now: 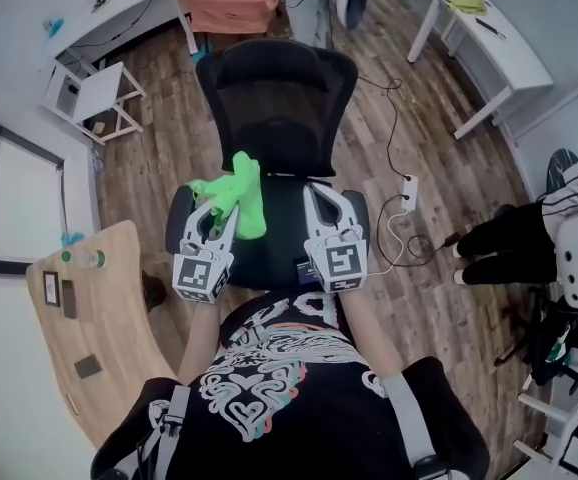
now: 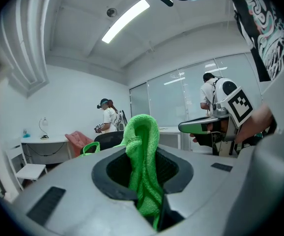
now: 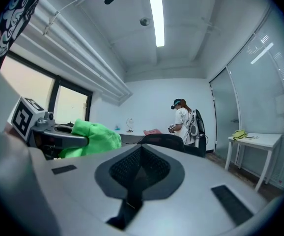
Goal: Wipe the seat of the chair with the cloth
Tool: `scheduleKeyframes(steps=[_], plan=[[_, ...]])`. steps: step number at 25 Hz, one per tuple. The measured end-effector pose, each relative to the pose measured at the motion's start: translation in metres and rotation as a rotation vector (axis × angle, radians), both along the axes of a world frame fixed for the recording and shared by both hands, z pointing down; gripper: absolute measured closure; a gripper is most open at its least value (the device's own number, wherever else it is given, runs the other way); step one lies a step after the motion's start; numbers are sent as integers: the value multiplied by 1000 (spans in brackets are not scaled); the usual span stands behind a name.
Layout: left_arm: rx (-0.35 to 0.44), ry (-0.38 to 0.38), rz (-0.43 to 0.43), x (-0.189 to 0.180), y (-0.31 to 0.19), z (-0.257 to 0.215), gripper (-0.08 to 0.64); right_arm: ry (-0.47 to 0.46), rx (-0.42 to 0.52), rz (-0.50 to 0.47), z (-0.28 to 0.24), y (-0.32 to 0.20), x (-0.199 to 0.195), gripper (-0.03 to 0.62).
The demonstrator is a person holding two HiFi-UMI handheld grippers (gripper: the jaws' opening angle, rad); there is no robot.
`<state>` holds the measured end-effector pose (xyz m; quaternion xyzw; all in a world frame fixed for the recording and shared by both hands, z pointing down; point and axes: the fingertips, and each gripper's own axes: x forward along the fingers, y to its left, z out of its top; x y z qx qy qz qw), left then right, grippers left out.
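Note:
A black office chair stands in front of me, its mesh back (image 1: 274, 98) upright and its seat (image 1: 274, 238) below my hands. My left gripper (image 1: 221, 206) is shut on a bright green cloth (image 1: 239, 196), which hangs bunched above the seat's left side. In the left gripper view the cloth (image 2: 143, 166) fills the gap between the jaws and stands up past them. My right gripper (image 1: 316, 196) hovers over the seat's right side, held level. Its jaws (image 3: 134, 188) meet with nothing between them. The chair back (image 3: 164, 140) shows beyond them.
A curved wooden table (image 1: 79, 328) is at my left. White desks (image 1: 489, 38) and a small white side table (image 1: 94, 93) ring the room. A power strip (image 1: 409, 190) with cables lies on the floor right of the chair. A person (image 3: 184, 119) stands behind the chair, another (image 1: 569, 238) at the right.

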<state>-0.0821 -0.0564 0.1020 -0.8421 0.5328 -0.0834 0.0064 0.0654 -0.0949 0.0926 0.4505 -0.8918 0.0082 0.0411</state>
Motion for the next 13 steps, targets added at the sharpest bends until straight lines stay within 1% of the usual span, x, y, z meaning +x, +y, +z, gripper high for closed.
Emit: scheduleKeyframes(steps=[6,13], plan=[[4,4,-5,5,-3,-2,477,2,3,-17,-1,-1,4,592],[15,-10,42,14,3,-7,477,-43,32,-32,-9,5,6,592]])
